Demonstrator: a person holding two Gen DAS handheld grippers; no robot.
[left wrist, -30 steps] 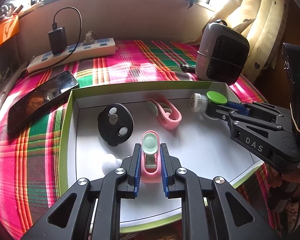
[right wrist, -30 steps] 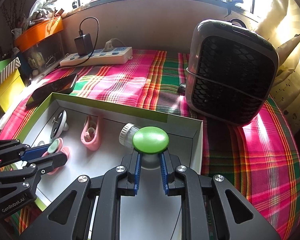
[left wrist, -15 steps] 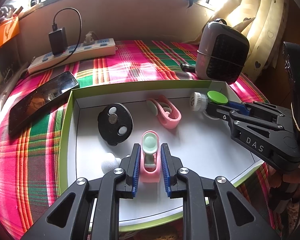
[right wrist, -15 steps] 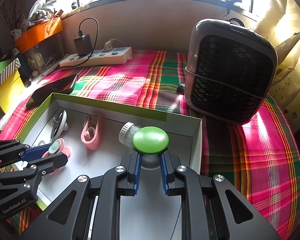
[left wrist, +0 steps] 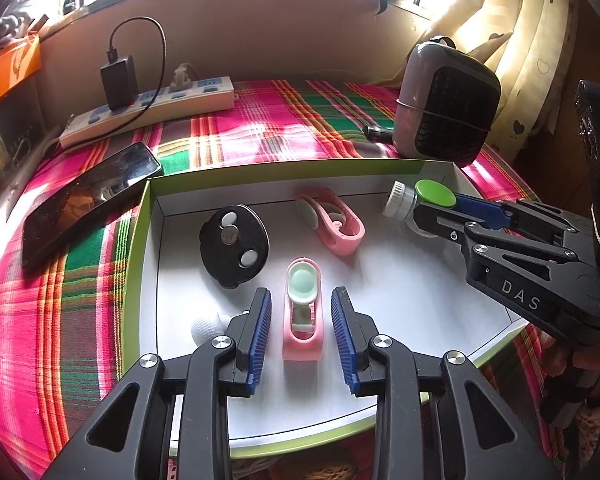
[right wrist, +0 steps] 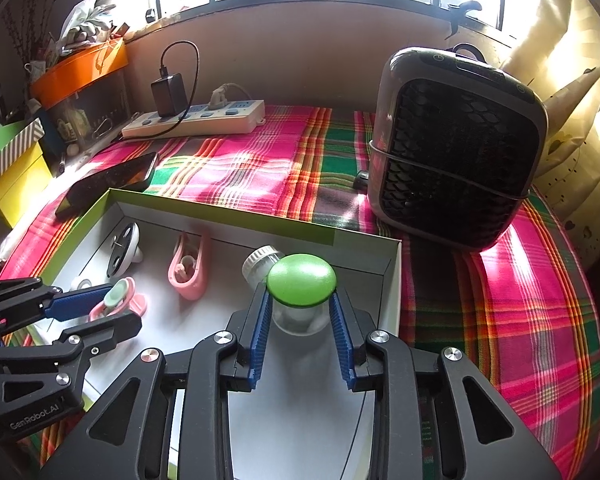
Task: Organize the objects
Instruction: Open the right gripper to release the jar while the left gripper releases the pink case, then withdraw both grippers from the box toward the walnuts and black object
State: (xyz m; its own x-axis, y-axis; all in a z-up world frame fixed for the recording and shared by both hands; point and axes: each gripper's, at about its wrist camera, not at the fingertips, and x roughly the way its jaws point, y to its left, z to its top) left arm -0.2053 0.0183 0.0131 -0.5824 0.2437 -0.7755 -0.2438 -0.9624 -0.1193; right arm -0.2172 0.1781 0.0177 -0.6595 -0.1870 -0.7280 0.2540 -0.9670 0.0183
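Note:
A green-rimmed white tray point(left wrist: 260, 170) lies on a plaid cloth. In it lie a pink holder with a mint pad point(left wrist: 303, 308), a second pink holder point(left wrist: 336, 224), a black disc point(left wrist: 234, 246), a white-capped vial point(left wrist: 398, 198) and a small jar with a green lid point(right wrist: 302, 280). My left gripper point(left wrist: 302, 312) is open, its jaws on either side of the pink mint holder with gaps. My right gripper point(right wrist: 300, 312) is open around the green-lid jar, which stands on the tray floor. The right gripper also shows in the left wrist view point(left wrist: 436, 210), and the left one in the right wrist view point(right wrist: 112, 308).
A phone point(left wrist: 88, 196) lies left of the tray. A power strip point(left wrist: 152, 110) with a charger sits at the back. A dark mini fan point(right wrist: 456, 168) stands behind the tray's right corner. Boxes point(right wrist: 12, 176) stand far left. A small white ball point(left wrist: 206, 326) lies in the tray.
Both grippers have opened. The left has let go of the pink mint holder and the right has let go of the green-lid jar. Both objects now rest in the tray.

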